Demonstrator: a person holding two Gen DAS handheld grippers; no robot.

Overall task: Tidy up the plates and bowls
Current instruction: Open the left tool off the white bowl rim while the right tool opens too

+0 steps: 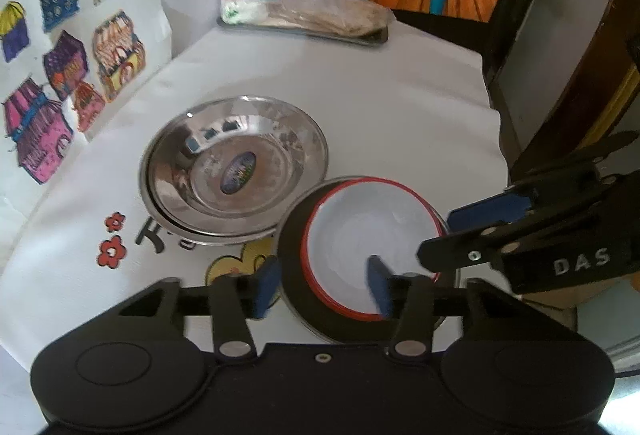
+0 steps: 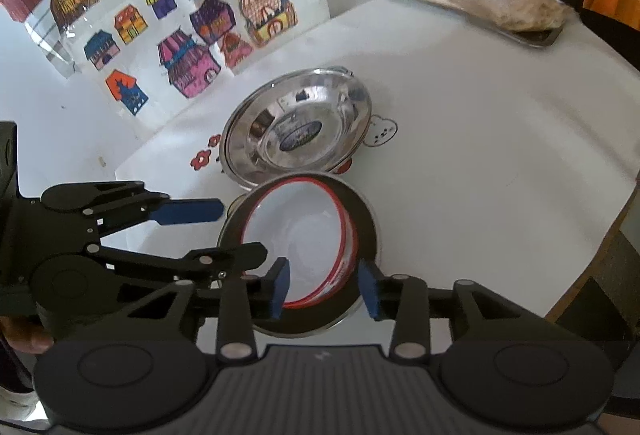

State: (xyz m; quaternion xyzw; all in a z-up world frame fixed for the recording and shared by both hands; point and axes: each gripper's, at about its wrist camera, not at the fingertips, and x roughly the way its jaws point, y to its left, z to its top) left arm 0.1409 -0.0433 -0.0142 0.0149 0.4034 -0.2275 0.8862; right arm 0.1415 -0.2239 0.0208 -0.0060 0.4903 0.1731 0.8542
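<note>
Soft daylight, glare on steel plates (image 1: 234,171), slight blur, strong fisheye bend at edges.

left hand-held gripper (image 1: 322,287): jaws apart, straddling bowl (image 1: 368,247) rim | steel plates (image 1: 236,167): adjacent

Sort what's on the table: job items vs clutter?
Job items:
- steel plates, stacked
- red-rimmed white bowl in a black outer dish
- left gripper and right gripper, both open at the bowl

Clutter:
- tray of bagged food
- house drawings against the wall
</note>
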